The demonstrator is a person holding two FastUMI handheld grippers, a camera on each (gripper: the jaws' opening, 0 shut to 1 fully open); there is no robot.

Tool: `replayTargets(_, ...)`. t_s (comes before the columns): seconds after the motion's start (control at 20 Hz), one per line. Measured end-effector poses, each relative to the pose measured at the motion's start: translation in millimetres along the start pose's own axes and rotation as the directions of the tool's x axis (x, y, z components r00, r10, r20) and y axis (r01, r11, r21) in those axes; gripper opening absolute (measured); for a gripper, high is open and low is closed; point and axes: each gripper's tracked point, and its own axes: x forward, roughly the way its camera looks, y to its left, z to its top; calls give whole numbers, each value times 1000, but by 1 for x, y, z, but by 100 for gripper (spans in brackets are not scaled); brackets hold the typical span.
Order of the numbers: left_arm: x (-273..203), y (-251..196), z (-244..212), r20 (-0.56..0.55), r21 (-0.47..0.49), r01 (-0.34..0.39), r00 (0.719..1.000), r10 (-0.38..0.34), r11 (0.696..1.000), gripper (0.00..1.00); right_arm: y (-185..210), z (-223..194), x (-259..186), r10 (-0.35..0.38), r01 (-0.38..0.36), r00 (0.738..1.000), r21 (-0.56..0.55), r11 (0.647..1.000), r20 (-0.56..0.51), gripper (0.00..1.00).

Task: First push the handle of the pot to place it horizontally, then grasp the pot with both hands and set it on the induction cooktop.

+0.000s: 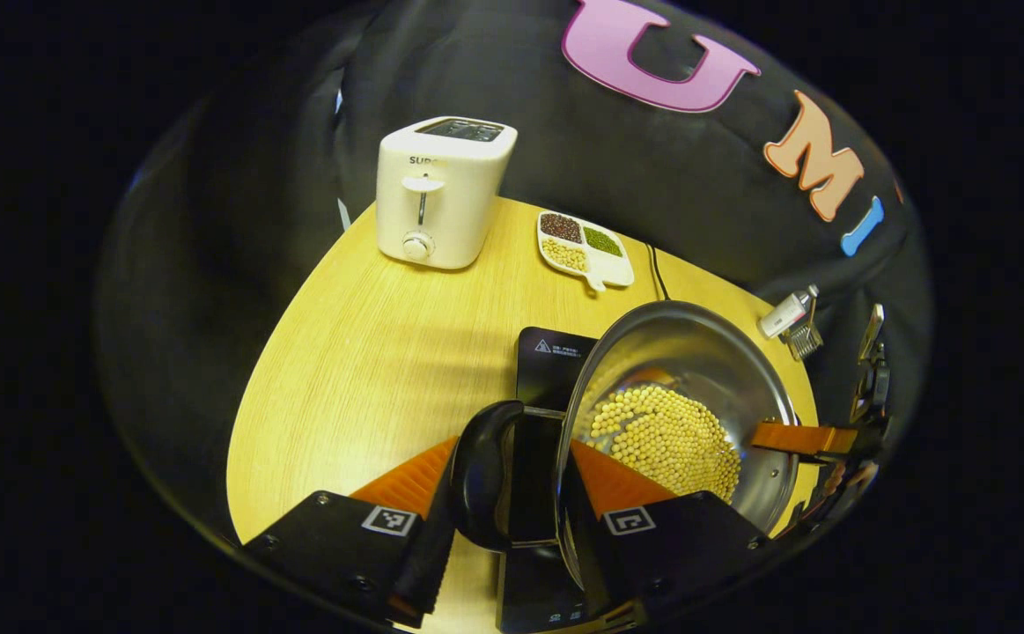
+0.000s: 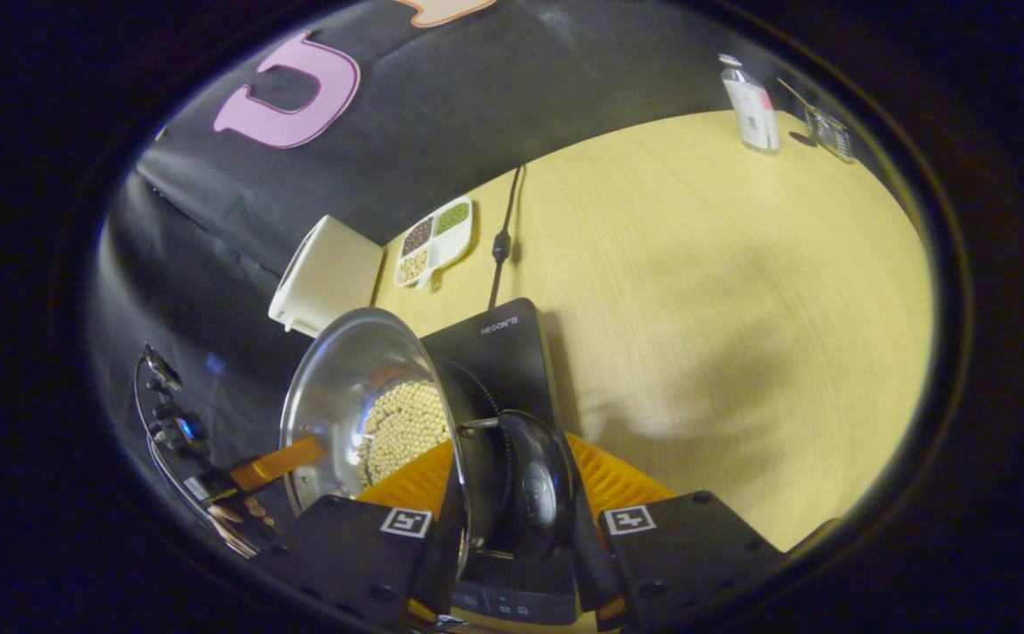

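A steel pot (image 1: 696, 352) holding soybeans (image 1: 666, 436) sits over the black induction cooktop (image 1: 551, 352); I cannot tell whether it touches it. My left gripper (image 1: 512, 480) is shut on the pot: one finger is inside the rim, the other outside the black side handle (image 1: 485, 475). At the opposite rim, the right gripper's finger (image 1: 806, 438) reaches in. In the right gripper view, my right gripper (image 2: 512, 480) is shut the same way on the other black handle (image 2: 534, 480) of the pot (image 2: 344, 379), above the cooktop (image 2: 503, 352). The left gripper's finger (image 2: 278, 462) shows at the far rim.
On the wooden table (image 1: 371, 352) a white toaster (image 1: 441, 189) stands at the back, with a divided dish of beans (image 1: 584, 246) beside it. The cooktop's cable (image 2: 501, 242) runs to the wall. A small bottle (image 2: 749, 106) stands near the far edge.
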Motion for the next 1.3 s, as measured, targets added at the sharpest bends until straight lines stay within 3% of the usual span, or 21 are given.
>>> replayTargets(0.1, -1, 13, 4, 44, 25, -50, 998, 49, 998, 74, 1, 3, -4, 7, -7, 1000, -9, 1000, 21, 52)
replayTargets(0.2, -8, 14, 10, 98, 16, -68, 993, 66, 998, 100, -4, 12, -17, -3, 4, 997, -16, 1000, 79, 80)
replayTargets(0.25, -16, 13, 14, 132, 2, -77, 988, 77, 997, 99, -10, 16, -25, -16, 18, 994, -11, 1000, 108, 94)
replayTargets(0.3, -22, 11, 20, 173, -6, -80, 982, 80, 997, 98, -15, 22, -33, -28, 30, 990, -11, 1000, 137, 94)
replayTargets(0.35, -31, 11, 26, 209, -13, -92, 974, 93, 996, 98, -21, 26, -41, -41, 43, 986, -14, 999, 160, 100)
replayTargets(0.4, -38, 11, 30, 237, -15, -103, 966, 103, 995, 98, -22, 28, -52, -36, 40, 983, -16, 999, 180, 93)
replayTargets(0.45, -45, 10, 33, 258, -16, -115, 959, 115, 993, 98, -26, 31, -63, -39, 44, 979, -18, 999, 200, 93)
replayTargets(0.5, -51, 7, 32, 264, -17, -127, 956, 127, 992, 98, -31, 32, -74, -41, 48, 976, -28, 998, 216, 100)
replayTargets(0.55, -59, 3, 31, 271, -18, -132, 954, 131, 991, 98, -37, 34, -86, -44, 54, 972, -38, 998, 231, 93)
replayTargets(0.65, -70, -10, 29, 282, -25, -134, 950, 136, 991, 98, -46, 33, -109, -37, 52, 966, -53, 997, 254, 93)
replayTargets(0.7, -76, -19, 27, 285, -29, -137, 948, 139, 990, 98, -52, 34, -121, -34, 52, 963, -60, 997, 269, 100)
replayTargets(0.75, -82, -29, 24, 288, -29, -135, 948, 138, 990, 98, -60, 33, -130, -35, 59, 960, -75, 995, 279, 93)
replayTargets(0.85, -96, -53, 15, 308, -27, -139, 941, 140, 990, 98, -75, 27, -152, -33, 64, 955, -98, 993, 295, 92)
replayTargets(0.95, -108, -83, 8, 339, -15, -158, 928, 153, 987, 97, -84, 23, -176, 6, 28, 950, -104, 994, 312, 93)
replayTargets(1.0, -115, -102, 6, 365, -7, -170, 917, 160, 985, 98, -89, 23, -191, 31, 4, 947, -108, 994, 320, 100)
replayTargets(1.05, -123, -123, 4, 389, 2, -183, 906, 168, 983, 98, -95, 22, -205, 54, -17, 944, -116, 993, 327, 100)
replayTargets(1.1, -132, -144, 2, 416, 10, -194, 893, 172, 981, 98, -104, 22, -220, 74, -33, 939, -126, 992, 336, 93)
replayTargets(1.15, -143, -171, -3, 442, 18, -203, 880, 174, 979, 97, -114, 24, -236, 87, -42, 934, -136, 990, 346, 100)
replayTargets(1.2, -153, -195, -6, 466, 24, -208, 867, 173, 978, 98, -124, 26, -253, 100, -48, 928, -151, 987, 359, 92)
replayTargets(1.25, -162, -220, -9, 492, 30, -209, 854, 168, 977, 98, -137, 32, -271, 105, -42, 919, -169, 985, 380, 92)
replayTargets(1.3, -173, -245, -13, 520, 36, -207, 839, 159, 978, 98, -151, 39, -289, 106, -32, 909, -186, 982, 403, 100)
